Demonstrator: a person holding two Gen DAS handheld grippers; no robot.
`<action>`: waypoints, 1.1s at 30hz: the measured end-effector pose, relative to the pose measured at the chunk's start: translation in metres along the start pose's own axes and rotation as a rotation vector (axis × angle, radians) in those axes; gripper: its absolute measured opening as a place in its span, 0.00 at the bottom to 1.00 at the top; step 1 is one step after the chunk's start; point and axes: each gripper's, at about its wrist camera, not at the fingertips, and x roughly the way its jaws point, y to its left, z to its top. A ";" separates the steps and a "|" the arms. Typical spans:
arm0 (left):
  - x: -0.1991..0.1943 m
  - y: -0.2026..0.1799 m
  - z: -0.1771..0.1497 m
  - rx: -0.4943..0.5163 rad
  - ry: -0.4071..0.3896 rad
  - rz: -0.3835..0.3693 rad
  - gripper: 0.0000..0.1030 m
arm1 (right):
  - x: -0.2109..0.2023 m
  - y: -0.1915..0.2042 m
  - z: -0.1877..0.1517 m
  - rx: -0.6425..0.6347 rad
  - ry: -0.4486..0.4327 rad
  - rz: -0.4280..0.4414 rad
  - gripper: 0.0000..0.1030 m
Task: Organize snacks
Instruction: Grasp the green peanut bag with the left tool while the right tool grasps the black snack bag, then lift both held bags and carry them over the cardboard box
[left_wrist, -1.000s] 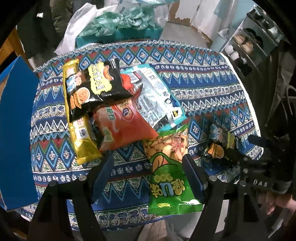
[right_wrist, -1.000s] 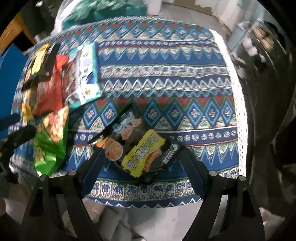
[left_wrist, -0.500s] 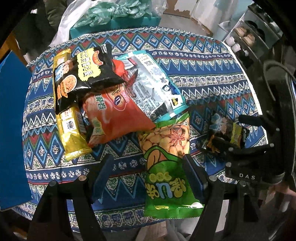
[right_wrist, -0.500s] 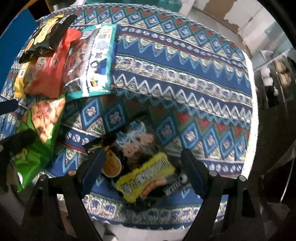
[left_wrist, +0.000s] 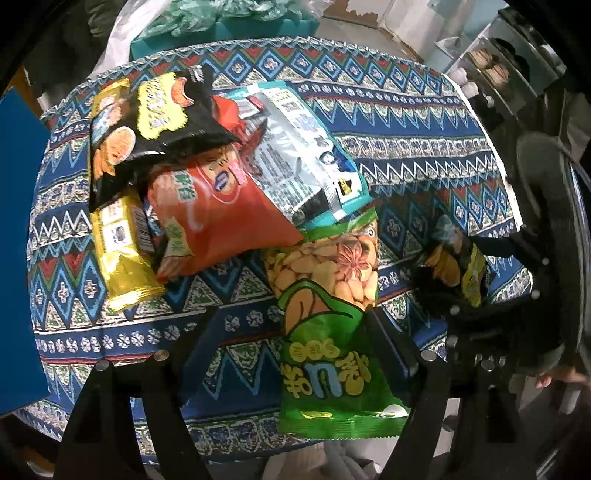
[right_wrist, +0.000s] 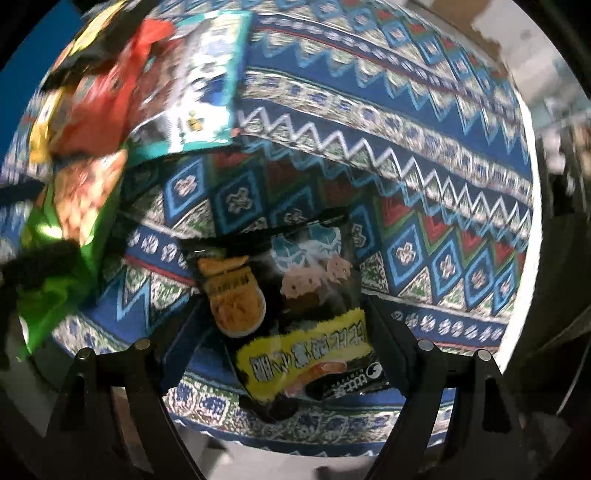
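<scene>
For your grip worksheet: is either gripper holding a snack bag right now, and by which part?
Nothing is held. The left gripper stands open around the green bag; the right gripper stands open around the black bag.

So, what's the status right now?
Left gripper open over green bag. Right gripper open, straddling black bag, not gripping. Nothing in the way.

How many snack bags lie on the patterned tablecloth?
6: gold bag, black bag, red bag, silver-teal bag piled far left; green bag near edge; second black bag apart, right. Others may hide beneath.
</scene>
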 end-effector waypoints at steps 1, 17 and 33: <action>0.001 -0.001 0.000 0.001 0.003 -0.002 0.78 | 0.002 -0.004 0.001 0.028 0.002 0.015 0.81; 0.016 0.000 -0.001 -0.051 0.044 -0.152 0.51 | 0.005 -0.029 0.003 0.260 -0.073 0.110 0.59; -0.005 0.004 -0.003 -0.040 -0.010 -0.137 0.35 | -0.045 -0.012 0.003 0.307 -0.189 0.087 0.59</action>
